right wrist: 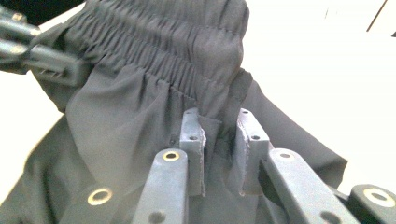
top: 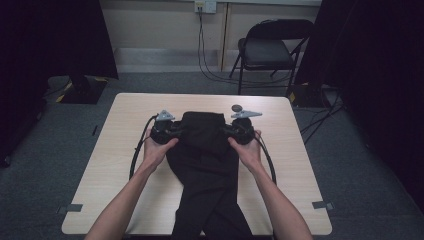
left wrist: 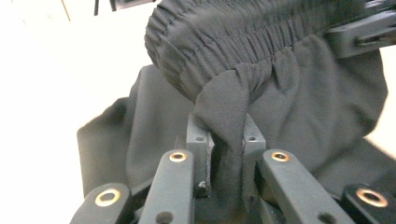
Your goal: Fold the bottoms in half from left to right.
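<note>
A: We held one pair of black trousers (top: 205, 150) by its elastic waistband over the counter (top: 125, 120), legs trailing towards us.

B: Our left gripper (left wrist: 223, 154) and right gripper (right wrist: 219, 149) each had jaws pinching fabric just below the waistband.

A: The thin pinches could slip, dropping a corner.

Light wood desk (top: 295, 165), centre of frame; black trousers (top: 207, 185) lie on it from centre down to the lower edge.
</note>
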A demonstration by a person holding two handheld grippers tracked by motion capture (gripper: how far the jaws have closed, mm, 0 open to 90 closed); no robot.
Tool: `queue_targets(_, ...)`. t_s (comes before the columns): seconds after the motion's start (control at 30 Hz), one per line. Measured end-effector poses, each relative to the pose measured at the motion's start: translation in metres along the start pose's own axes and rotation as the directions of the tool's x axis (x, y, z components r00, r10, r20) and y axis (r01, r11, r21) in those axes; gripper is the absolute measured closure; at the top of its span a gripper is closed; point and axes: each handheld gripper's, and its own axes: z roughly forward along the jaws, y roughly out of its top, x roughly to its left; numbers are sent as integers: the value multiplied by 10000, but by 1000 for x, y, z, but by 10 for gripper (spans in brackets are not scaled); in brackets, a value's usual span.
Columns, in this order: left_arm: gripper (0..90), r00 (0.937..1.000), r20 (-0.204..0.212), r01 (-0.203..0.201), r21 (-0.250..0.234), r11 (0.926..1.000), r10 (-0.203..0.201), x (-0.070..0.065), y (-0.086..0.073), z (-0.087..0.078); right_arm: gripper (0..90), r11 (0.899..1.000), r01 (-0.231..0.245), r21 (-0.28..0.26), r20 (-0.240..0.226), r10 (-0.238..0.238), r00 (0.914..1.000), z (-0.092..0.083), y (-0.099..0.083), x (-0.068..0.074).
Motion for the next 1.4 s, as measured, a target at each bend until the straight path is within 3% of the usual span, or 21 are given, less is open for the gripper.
queue_targets(0.1, 803, 9992, 316, -198, -787, 9967, 224, -13, 24, -25, 762, 9962, 126, -863, -145, -139, 9998, -25, 28, 1)
queue_targets(0.2, 798, 9963, 691, -430, -1271, 9910, 520, -28, 32, -47, 761, 9879, 307, -1518, -378, -368, 9986, -52, 47, 5)
queue_targets(0.27, 794, 9924, 947, -659, -1333, 9889, 789, -38, 27, -59, 760, 9816, 506, -1841, -584, -623, 9963, -71, 51, 11)
queue_targets(0.33, 795, 9893, 1133, -797, -1046, 9913, 915, -48, 14, -67, 760, 9794, 652, -1911, -767, -811, 9938, -82, 48, 17)
queue_targets(0.47, 797, 9872, 1453, -604, -366, 9975, 651, -58, -19, -73, 761, 9877, 794, -1349, -1200, -959, 9881, -91, 16, 33)
queue_targets(0.5, 797, 9863, 1425, -822, -82, 9966, 826, -62, -28, -74, 761, 9899, 750, -1204, -1296, -906, 9874, -91, 5, 37)
queue_targets(0.53, 797, 9853, 1428, -961, 131, 9953, 933, -65, -37, -75, 761, 9919, 760, -1022, -1367, -897, 9865, -90, -6, 40)
queue_targets(0.63, 796, 9825, 1726, -854, 871, 9925, 694, -70, -64, -74, 762, 9974, 639, -348, -1658, -688, 9838, -85, -42, 48)
queue_targets(0.67, 796, 9832, 1753, -748, 1314, 9885, 511, -71, -73, -71, 762, 9976, 685, -24, -1729, -679, 9826, -82, -52, 50)
queue_targets(0.73, 796, 9803, 1943, -713, 1762, 9818, 364, -73, -86, -63, 762, 9974, 556, 455, -1924, -459, 9802, -77, -74, 53)
queue_targets(0.8, 793, 9804, 1954, -719, 2314, 9702, 260, -76, -99, -52, 761, 9937, 606, 938, -1886, -420, 9812, -72, -87, 53)
queue_targets(0.87, 785, 9837, 1739, -930, 2795, 9556, 449, -77, -106, -40, 760, 9859, 826, 1453, -1768, -563, 9826, -65, -98, 52)
queue_targets(0.93, 773, 9869, 1529, -970, 3105, 9456, 510, -74, -109, -31, 760, 9805, 792, 1796, -1727, -479, 9838, -56, -106, 49)
queue_targets(1.0, 768, 9880, 1524, -724, 3064, 9491, 262, -69, -110, -25, 761, 9746, 805, 2092, -1585, -474, 9862, -42, -112, 44)
queue_targets(1.03, 768, 9896, 1369, -840, 2990, 9505, 444, -66, -108, -23, 761, 9746, 805, 2092, -1585, -474, 9862, -42, -112, 44)
queue_targets(1.07, 767, 9889, 1169, -1225, 2925, 9484, 916, -65, -107, -21, 761, 9754, 883, 2018, -1488, -586, 9871, -39, -112, 42)
queue_targets(1.1, 766, 9900, 1002, -1246, 2906, 9487, 993, -62, -105, -18, 762, 9759, 866, 2001, -1433, -583, 9880, -35, -111, 41)
queue_targets(1.2, 759, 9949, 501, -988, 2891, 9522, 880, -50, -98, -7, 764, 9775, 910, 1902, -1163, -696, 9908, -22, -105, 36)
queue_targets(1.33, 745, 9996, -82, -252, 2417, 9700, 280, -30, -91, 9, 764, 9845, 742, 1590, -688, -639, 9956, -1, -95, 24)
queue_targets(1.4, 738, 9984, -422, -256, 2436, 9696, 369, -23, -85, 17, 762, 9831, 752, 1670, -432, -689, 9967, 8, -88, 20)
